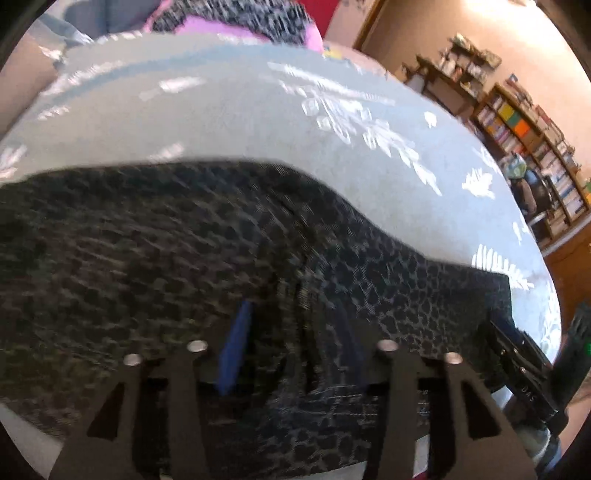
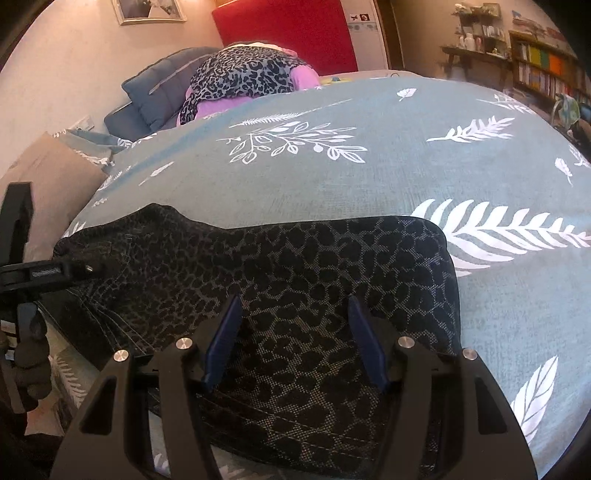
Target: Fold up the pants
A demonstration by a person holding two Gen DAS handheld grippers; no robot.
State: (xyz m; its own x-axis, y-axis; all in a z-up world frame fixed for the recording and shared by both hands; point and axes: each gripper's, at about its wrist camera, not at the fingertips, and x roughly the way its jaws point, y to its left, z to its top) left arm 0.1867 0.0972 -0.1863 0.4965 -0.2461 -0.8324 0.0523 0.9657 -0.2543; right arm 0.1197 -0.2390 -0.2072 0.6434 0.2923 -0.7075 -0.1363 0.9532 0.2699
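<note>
Dark leopard-print pants (image 2: 295,258) lie flat across a teal bed cover (image 2: 332,177) printed with white leaves. My right gripper (image 2: 293,301) hovers over the pants' near right part, its blue pads (image 2: 221,343) spread wide and pressing on nothing. The left wrist view is blurred. There the same pants (image 1: 166,240) fill the lower half. My left gripper (image 1: 291,317) stands over them with its jaws apart, one blue pad (image 1: 234,350) showing clearly. The left tool's black frame (image 2: 44,273) shows at the pants' left end in the right wrist view.
A heap of grey leopard and pink clothes (image 2: 243,77) sits at the head of the bed beside grey pillows (image 2: 159,88). A beige cushion (image 2: 48,177) lies at the left. Behind is a red headboard (image 2: 288,33). Bookshelves (image 2: 543,62) line the right wall.
</note>
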